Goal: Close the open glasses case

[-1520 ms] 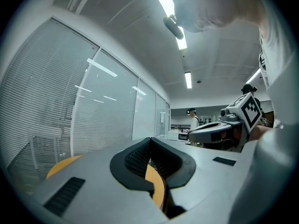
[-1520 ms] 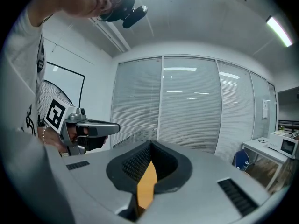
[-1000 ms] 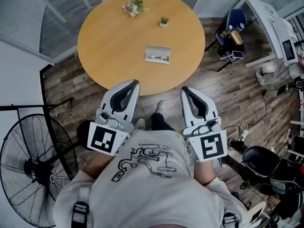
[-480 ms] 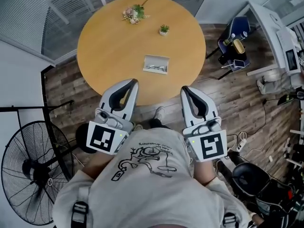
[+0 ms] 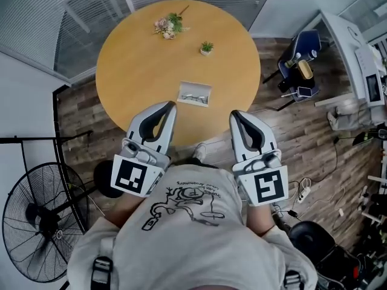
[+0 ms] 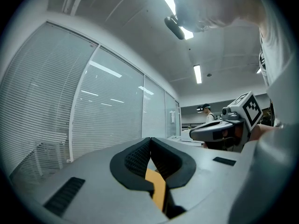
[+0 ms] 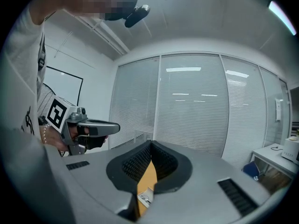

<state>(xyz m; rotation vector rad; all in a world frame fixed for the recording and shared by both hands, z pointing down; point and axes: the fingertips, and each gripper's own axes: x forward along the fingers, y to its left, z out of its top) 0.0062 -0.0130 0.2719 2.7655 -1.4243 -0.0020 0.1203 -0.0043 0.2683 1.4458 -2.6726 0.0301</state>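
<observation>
Glasses case (image 5: 195, 93) lies open on the round wooden worktop (image 5: 139, 59), near its front edge.
Left tongs (image 5: 172, 105) and right tongs (image 5: 233, 113) are both clenched on nothing, side by side, apart from the case.

Bright, even indoor light comes from long white ceiling strip lights (image 6: 197, 73); both gripper views bulge and darken at the corners.
</observation>
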